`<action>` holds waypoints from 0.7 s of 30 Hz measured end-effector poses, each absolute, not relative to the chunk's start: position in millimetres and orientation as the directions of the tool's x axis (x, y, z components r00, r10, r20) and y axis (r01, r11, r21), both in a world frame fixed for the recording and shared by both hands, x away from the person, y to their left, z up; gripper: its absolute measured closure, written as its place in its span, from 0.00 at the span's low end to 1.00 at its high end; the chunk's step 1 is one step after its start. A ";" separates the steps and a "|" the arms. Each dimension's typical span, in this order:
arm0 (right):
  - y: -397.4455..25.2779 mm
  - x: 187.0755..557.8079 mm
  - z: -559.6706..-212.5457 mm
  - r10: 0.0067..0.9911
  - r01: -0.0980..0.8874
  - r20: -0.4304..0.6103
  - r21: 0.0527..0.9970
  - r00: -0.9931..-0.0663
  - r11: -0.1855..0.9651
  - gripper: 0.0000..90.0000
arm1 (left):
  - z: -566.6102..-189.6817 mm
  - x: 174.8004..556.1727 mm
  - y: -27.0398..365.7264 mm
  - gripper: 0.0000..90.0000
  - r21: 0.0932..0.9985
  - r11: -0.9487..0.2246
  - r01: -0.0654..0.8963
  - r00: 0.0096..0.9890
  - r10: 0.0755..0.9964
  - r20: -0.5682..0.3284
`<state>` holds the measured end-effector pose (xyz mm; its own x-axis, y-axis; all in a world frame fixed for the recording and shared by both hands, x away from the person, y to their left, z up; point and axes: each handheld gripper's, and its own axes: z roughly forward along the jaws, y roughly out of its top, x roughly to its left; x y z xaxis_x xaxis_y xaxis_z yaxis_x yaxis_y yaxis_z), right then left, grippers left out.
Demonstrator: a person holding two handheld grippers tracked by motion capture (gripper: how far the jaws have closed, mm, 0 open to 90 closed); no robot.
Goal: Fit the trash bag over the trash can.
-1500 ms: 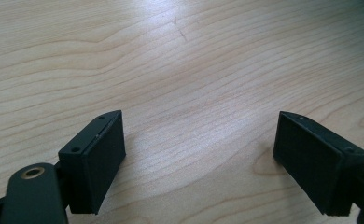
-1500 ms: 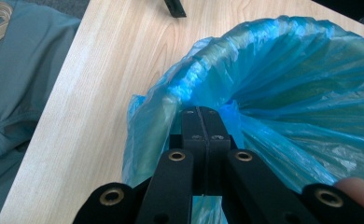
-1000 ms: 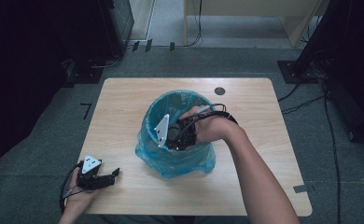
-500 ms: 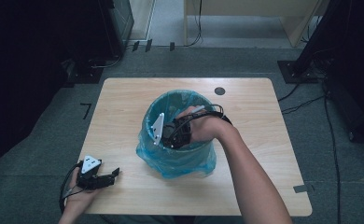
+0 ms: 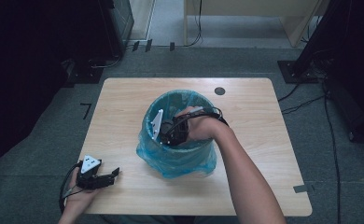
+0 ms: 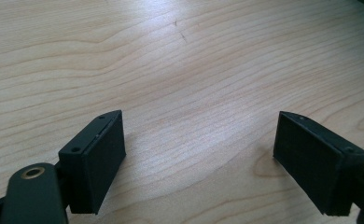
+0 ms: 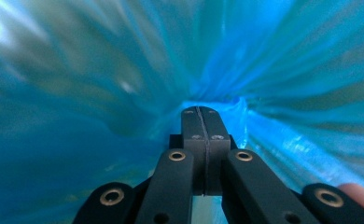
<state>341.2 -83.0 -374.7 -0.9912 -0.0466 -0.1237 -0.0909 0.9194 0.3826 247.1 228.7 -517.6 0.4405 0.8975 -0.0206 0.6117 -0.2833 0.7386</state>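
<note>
Your right tongs (image 7: 202, 116) sit pressed together, gripping nothing visible, inside the crinkled translucent blue bag (image 5: 180, 161); your left tongs (image 6: 199, 158) gape wide, empty, over the bench (image 5: 124, 102).

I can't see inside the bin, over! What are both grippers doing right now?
Right gripper shut, deep inside blue bin bag. Left gripper open, low over bare wooden table. Nothing in the way.
</note>
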 end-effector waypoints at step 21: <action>-91.6 332.4 -361.2 -0.082 -0.126 -0.125 0.409 -0.989 0.904 1.00 | -517.5 247.3 228.6 0.18 0.738 -0.282 0.613 0.437 0.899 -0.019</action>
